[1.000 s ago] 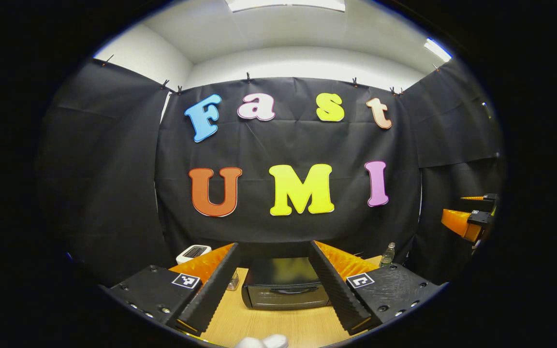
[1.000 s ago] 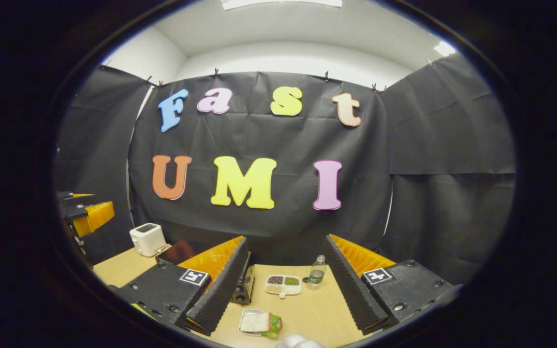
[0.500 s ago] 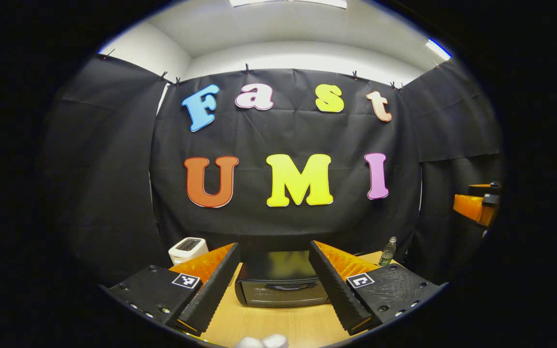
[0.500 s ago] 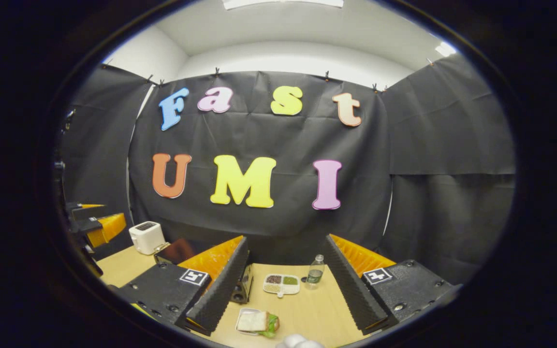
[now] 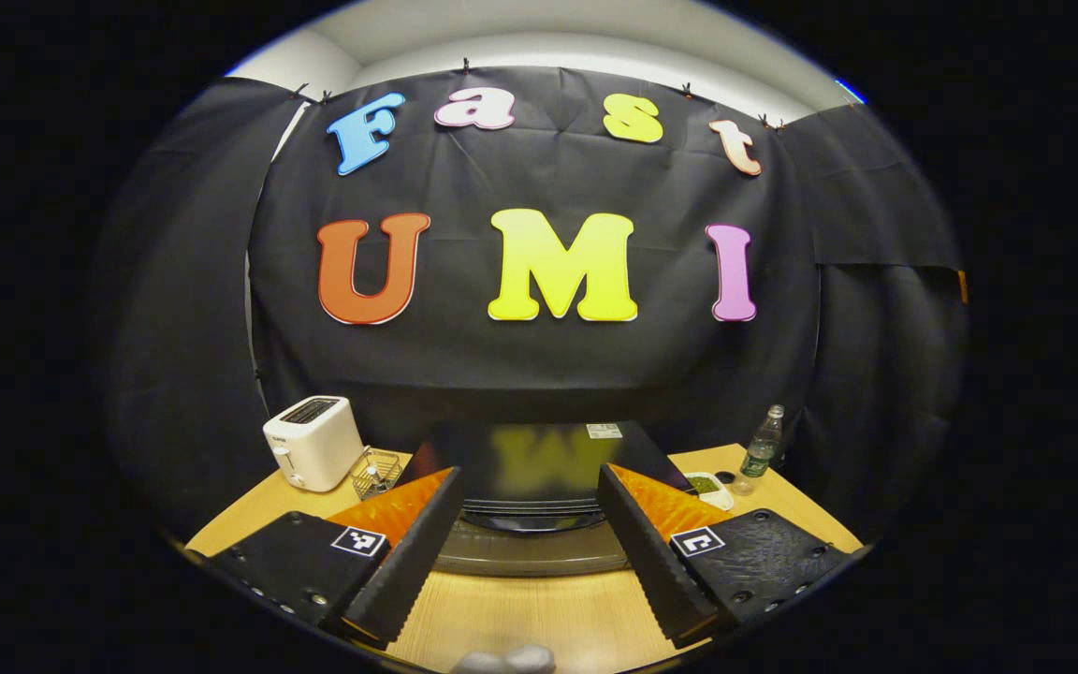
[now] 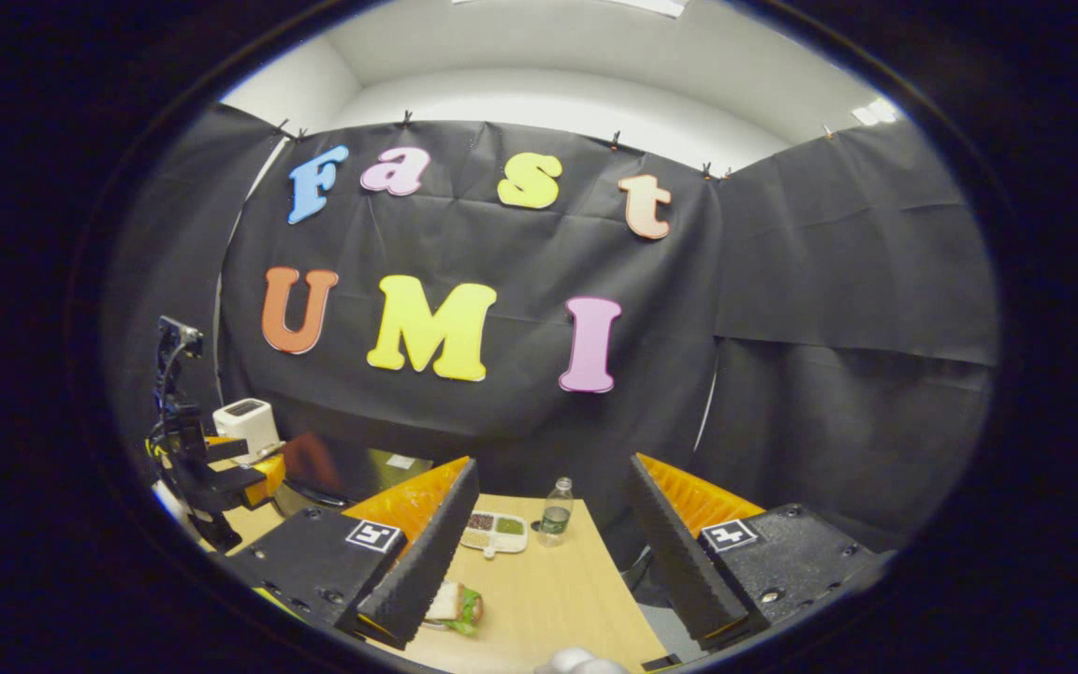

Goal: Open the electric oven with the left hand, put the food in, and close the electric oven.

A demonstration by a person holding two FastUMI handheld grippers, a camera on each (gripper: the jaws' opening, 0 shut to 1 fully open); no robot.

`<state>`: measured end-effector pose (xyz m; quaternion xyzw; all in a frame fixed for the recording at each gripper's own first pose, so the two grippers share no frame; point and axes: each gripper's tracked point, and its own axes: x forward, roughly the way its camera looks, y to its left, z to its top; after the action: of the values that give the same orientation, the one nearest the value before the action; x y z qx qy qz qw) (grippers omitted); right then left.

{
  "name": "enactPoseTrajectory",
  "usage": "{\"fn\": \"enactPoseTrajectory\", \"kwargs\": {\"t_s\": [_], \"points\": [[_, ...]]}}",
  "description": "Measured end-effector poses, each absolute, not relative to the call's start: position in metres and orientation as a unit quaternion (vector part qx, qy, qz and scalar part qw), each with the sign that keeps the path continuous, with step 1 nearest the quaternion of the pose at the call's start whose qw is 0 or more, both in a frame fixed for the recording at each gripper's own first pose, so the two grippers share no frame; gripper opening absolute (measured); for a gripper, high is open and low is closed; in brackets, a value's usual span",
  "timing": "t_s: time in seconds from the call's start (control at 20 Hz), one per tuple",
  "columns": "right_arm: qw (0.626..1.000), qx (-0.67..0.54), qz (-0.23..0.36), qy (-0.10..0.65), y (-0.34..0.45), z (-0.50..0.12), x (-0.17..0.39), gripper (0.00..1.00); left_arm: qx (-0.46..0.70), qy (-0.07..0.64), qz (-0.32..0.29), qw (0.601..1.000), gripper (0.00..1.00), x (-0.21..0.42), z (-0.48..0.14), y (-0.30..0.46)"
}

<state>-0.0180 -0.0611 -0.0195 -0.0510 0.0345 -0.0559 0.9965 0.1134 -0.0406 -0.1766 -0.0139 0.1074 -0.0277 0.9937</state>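
The black electric oven (image 5: 539,459) stands on the wooden table (image 5: 520,618) with its door closed and its handle (image 5: 530,521) facing me. My left gripper (image 5: 528,473) is open, close in front of the oven, fingers either side of the door's width, not touching it. In the right gripper view the oven (image 6: 356,468) sits at left, with the left gripper (image 6: 244,468) just before it. The sandwich (image 6: 459,607) lies on a small plate, partly hidden behind a finger of my open right gripper (image 6: 553,463), which hangs above the table.
A white toaster (image 5: 313,442) and a wire basket (image 5: 375,471) stand left of the oven. A compartment tray of grains (image 6: 492,532) and a water bottle (image 6: 555,513) sit at the back right. The table's right edge (image 6: 637,608) runs below the right gripper.
My left gripper has moved forward and lower, and the oven now looms large between its fingers. The right gripper view has swung right, so the sandwich and tray have slid leftward.
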Motion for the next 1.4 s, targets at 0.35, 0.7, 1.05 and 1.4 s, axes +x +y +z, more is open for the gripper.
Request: {"fn": "enactPoseTrajectory", "kwargs": {"t_s": [0.35,0.7,1.05,1.4], "points": [[0.992,-0.062,-0.092,0.065,-0.084,-0.031,-0.021,0.95,-0.013,0.167,-0.033,0.985,0.95,0.166,-0.241,-0.057],[0.991,-0.059,-0.088,0.079,-0.082,-0.042,-0.018,0.95,0.004,0.199,-0.028,0.980,0.98,0.175,-0.274,-0.056],[0.992,-0.051,-0.083,0.083,-0.078,-0.053,-0.024,0.95,0.008,0.203,-0.031,0.979,0.99,0.144,-0.277,-0.054],[0.992,-0.053,-0.068,0.092,-0.067,-0.065,-0.040,0.95,0.006,0.220,-0.032,0.975,0.99,0.092,-0.298,-0.052]]}}
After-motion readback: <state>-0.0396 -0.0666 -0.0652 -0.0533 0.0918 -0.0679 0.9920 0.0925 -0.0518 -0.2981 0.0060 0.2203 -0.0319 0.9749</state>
